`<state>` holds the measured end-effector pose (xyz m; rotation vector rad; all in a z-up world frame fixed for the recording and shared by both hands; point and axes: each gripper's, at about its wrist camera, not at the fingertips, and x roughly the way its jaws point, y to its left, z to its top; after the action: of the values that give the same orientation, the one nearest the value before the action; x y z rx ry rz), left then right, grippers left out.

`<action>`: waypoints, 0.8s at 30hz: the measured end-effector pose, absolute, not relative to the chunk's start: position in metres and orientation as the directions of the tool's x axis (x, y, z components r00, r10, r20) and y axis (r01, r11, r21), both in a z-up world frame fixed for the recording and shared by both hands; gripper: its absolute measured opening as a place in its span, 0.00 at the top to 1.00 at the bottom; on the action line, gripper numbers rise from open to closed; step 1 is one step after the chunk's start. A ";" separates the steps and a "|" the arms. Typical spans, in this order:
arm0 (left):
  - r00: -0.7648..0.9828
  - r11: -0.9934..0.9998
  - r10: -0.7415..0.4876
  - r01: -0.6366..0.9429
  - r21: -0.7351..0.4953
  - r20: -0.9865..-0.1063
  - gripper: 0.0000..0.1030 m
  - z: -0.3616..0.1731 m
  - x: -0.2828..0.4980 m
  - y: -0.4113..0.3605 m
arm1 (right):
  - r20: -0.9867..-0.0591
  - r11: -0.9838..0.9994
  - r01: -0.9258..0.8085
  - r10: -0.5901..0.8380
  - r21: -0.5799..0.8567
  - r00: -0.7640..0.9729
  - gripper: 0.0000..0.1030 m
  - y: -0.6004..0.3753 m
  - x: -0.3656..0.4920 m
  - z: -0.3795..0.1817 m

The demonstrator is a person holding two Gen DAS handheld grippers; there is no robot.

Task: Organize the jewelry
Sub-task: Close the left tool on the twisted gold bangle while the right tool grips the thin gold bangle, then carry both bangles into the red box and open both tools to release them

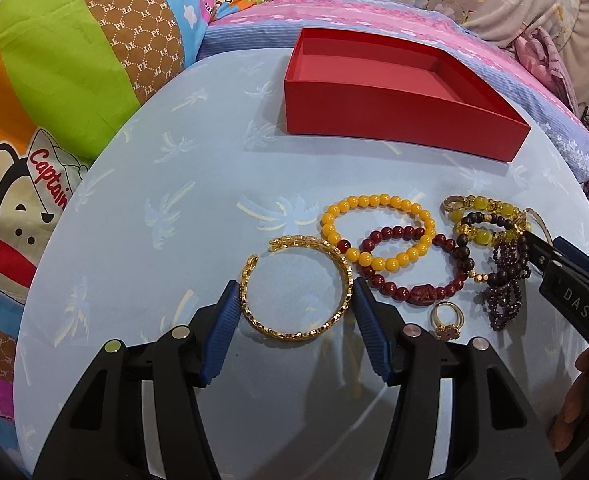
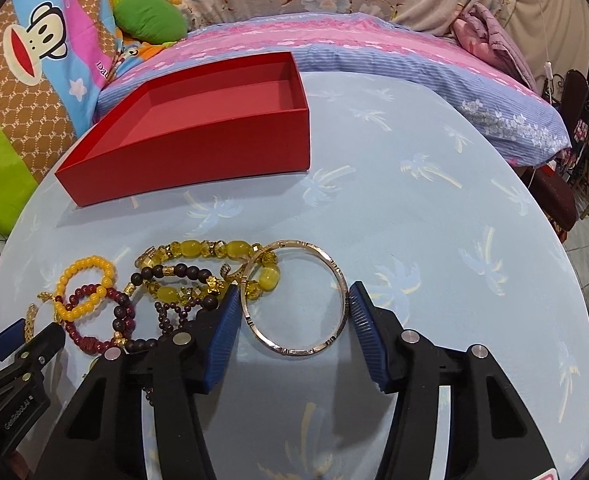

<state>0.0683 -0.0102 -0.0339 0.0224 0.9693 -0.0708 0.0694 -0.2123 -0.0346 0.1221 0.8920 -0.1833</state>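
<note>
Bangles are sitting on the round table (image 1: 142,240), near the red box (image 1: 394,120); your left gripper (image 1: 296,294) is pinching the gold chain bangle (image 1: 294,332) across its width; your right gripper (image 2: 294,304) is seemingly touching the slim metal bangle (image 2: 298,350); both are rigid, light, slippery.

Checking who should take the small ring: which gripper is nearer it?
Left. The left gripper straddles the gold bangle just beside the ring; the right gripper is farther, around the metal bangle.
</note>
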 end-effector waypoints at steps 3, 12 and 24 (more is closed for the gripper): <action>0.560 0.997 -0.059 0.074 -0.021 -0.827 0.47 -0.033 0.068 -0.010 | -0.782 0.976 0.211 -0.091 0.053 0.617 0.48 -0.214 0.064 -0.031; 0.584 0.996 -0.082 0.076 -0.046 -0.808 0.48 -0.014 0.060 -0.003 | -0.750 0.975 0.206 -0.076 0.082 0.657 0.48 -0.214 0.041 -0.004; 0.676 0.989 -0.134 0.133 -0.058 -0.725 0.48 0.057 0.117 -0.012 | -0.666 0.989 0.098 -0.001 0.108 0.746 0.48 -0.206 0.083 0.059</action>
<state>0.1172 -0.0117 0.0568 -0.0006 0.8148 -0.1499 0.0833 -0.2058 0.0591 0.1390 0.7278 -0.0545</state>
